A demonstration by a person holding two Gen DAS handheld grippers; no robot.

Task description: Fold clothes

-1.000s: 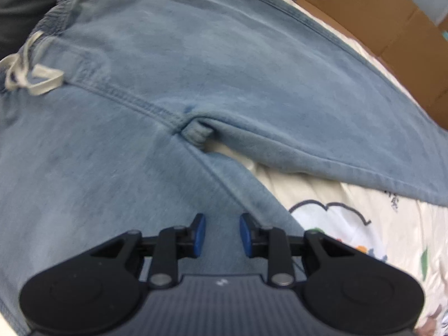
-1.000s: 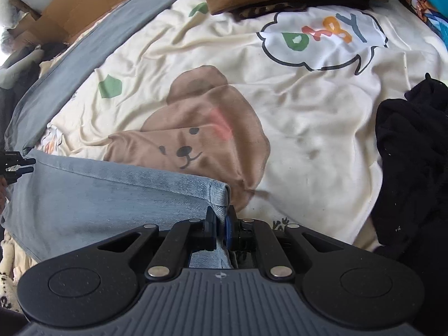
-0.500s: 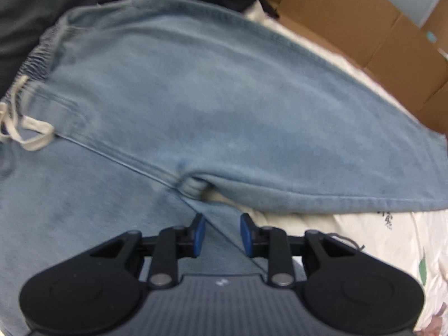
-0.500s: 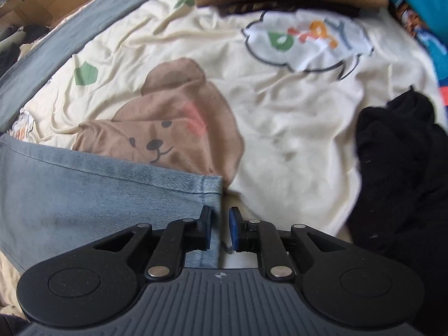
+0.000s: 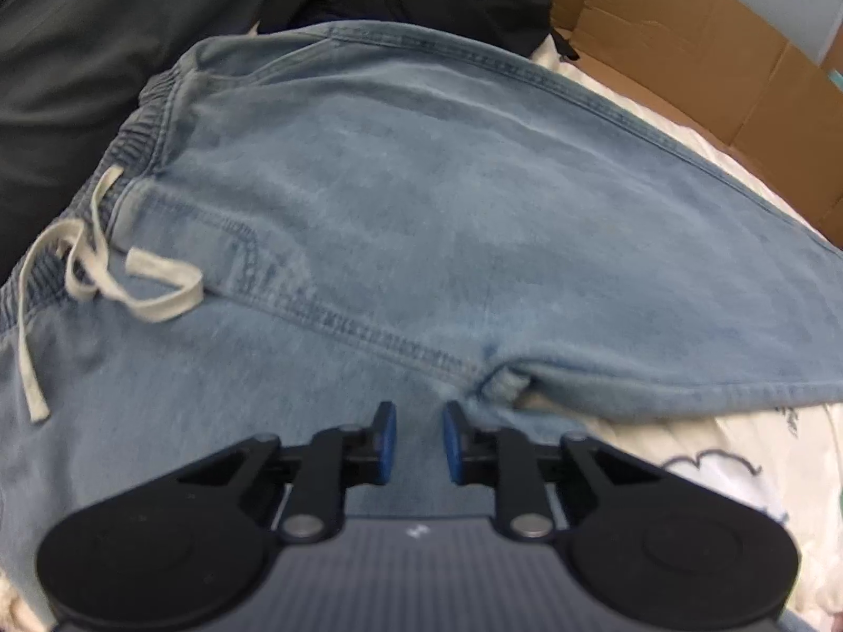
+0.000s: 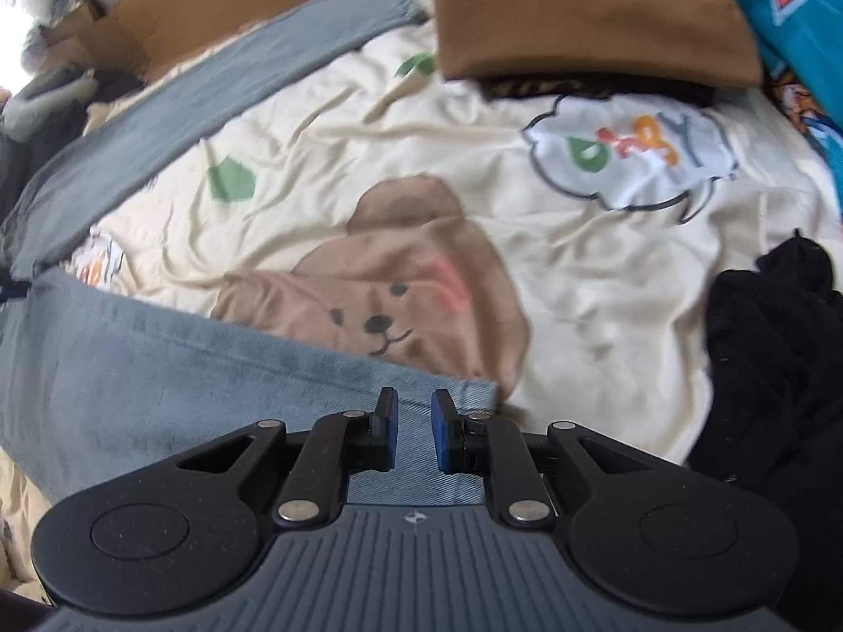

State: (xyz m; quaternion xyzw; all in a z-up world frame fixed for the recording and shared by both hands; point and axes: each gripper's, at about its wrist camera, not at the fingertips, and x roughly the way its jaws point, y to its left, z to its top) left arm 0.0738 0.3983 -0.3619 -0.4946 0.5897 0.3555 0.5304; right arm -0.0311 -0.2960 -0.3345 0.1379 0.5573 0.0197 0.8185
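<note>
Two views split the jeans (image 5: 421,221): left gripper (image 5: 419,445), jaws just narrowing yet unclamped, shows the drawstring (image 5: 105,274) waist; right gripper (image 6: 412,432), released, shows the hem on the bear bedsheet (image 6: 579,289).

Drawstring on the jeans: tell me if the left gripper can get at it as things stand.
Probably yes. The drawstring lies loose on top of the jeans, uncovered, up and left of the left gripper, whose jaws stand apart and empty.

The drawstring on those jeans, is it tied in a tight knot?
No, the cream drawstring lies loose on the light blue jeans, with one end trailing free.
</note>
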